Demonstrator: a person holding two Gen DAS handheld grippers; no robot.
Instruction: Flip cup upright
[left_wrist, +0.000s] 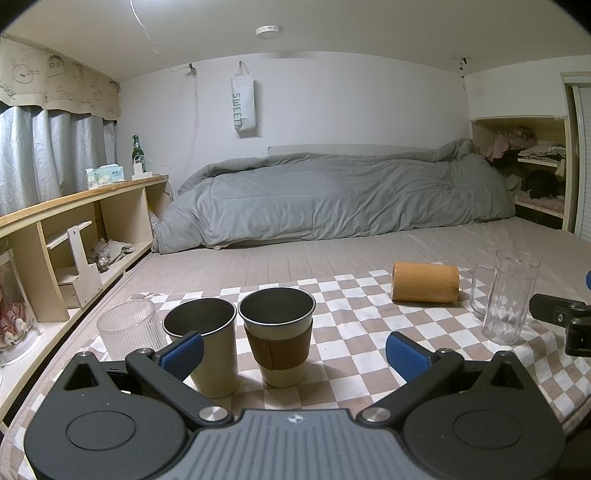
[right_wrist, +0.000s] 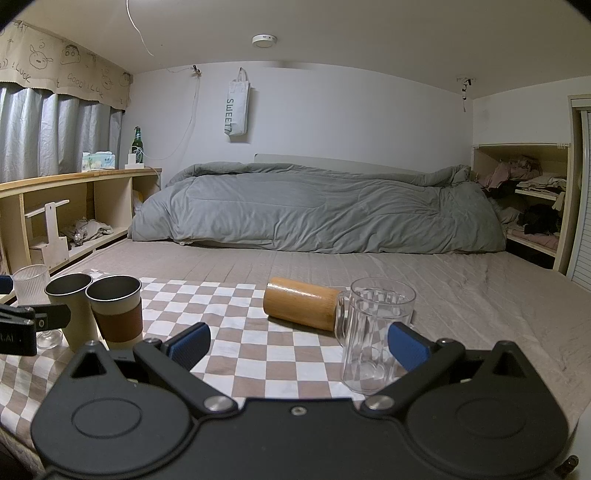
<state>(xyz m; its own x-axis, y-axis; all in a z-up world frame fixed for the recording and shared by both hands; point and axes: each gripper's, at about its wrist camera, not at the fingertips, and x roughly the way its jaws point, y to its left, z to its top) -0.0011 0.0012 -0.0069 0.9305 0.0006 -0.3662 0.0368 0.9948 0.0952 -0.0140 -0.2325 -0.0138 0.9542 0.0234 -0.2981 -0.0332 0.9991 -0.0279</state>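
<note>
Bamboo cup lies on its side on the checked cloth, beyond the right gripper and just past the midline between its jaws, touching or nearly touching the glass mug that stands by the right jaw. It is the only vessel down, so it is likely the one to flip. Both grippers are spread wide and grasp nothing. The left gripper faces two upright steel cups: one just behind its left jaw, a sleeved one between the jaws. The mug's closeness may crowd a grasp.
</note>
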